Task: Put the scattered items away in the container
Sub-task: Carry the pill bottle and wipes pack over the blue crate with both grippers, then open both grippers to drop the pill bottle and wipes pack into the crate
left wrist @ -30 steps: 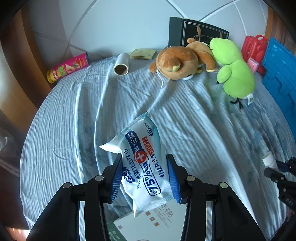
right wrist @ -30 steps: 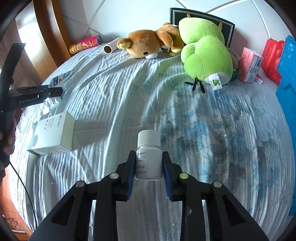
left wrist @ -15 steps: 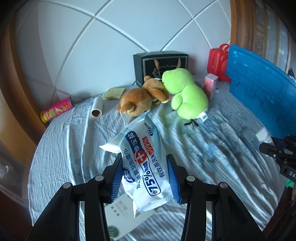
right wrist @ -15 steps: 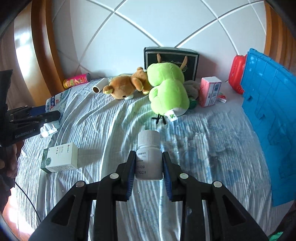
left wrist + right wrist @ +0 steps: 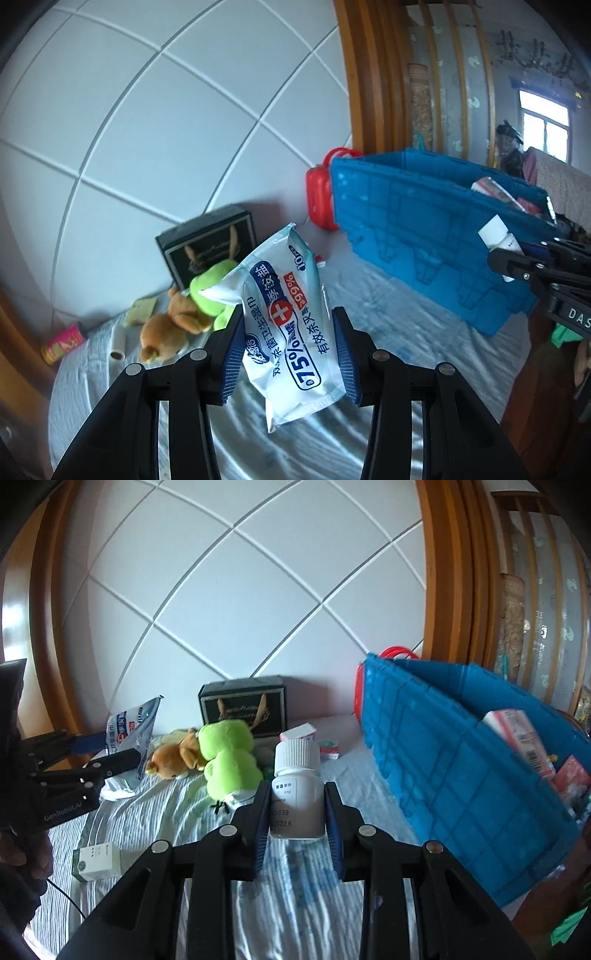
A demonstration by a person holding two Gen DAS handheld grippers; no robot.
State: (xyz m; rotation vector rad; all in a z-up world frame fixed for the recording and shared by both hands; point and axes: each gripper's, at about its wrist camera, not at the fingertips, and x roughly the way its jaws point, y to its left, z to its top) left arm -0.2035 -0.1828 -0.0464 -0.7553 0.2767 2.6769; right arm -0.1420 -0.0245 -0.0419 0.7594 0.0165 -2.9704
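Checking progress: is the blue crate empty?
No: the right wrist view shows pink packets already lying inside the blue crate.

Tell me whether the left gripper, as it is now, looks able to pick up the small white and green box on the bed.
Probably not. The left gripper is shut on the white and blue wipes packet, raised above the bed, so its jaws are occupied. The small white and green box lies unobstructed on the striped sheet.

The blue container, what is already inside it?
Inside the blue container a pink and white package leans against the wall, with other pinkish packets beside it. The bottom is hidden by the wall.
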